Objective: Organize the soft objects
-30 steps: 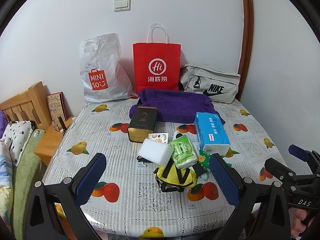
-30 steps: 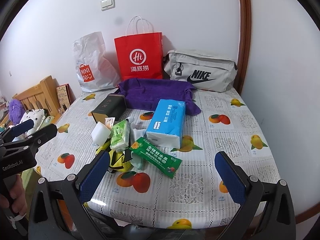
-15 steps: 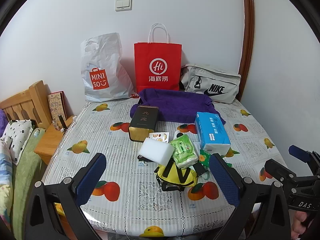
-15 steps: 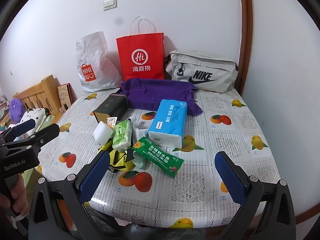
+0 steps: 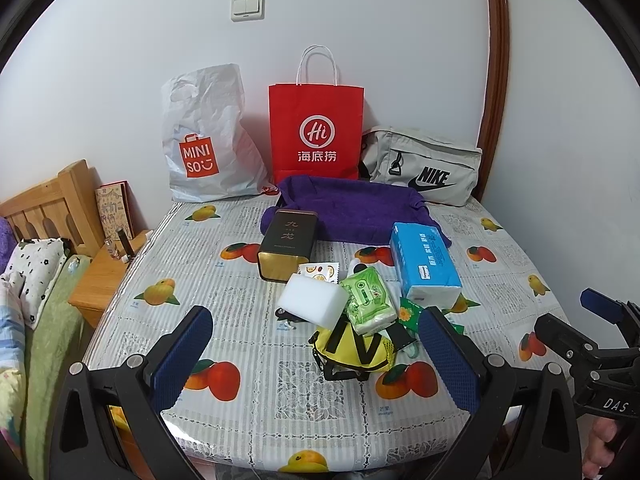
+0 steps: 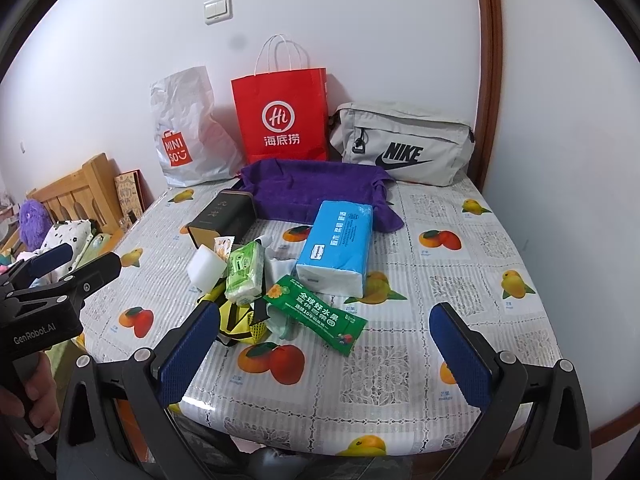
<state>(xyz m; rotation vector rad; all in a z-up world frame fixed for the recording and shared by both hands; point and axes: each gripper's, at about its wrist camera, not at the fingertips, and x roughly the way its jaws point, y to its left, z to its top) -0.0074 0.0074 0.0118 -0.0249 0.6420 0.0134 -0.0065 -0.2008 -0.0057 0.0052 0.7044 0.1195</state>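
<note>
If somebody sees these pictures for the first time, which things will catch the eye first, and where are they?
The bright red paper bag with white handles stands against the back wall, between a white plastic shopping bag and a grey fabric bag. In the middle of the fruit-printed tablecloth lies a small heap, with a blue tissue pack at its right edge.

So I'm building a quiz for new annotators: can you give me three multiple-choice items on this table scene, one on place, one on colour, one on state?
1. What stands between the Miniso bag and the Nike bag?
A red paper bag
B tissue pack
C tea tin

2. What colour is the towel?
A green
B purple
C white

3. How are the two grippers?
A both shut
B one holds the sponge
C both open, empty

Answers:
A, the red paper bag stands between them.
B, purple.
C, left gripper and right gripper are spread with nothing between.
</note>
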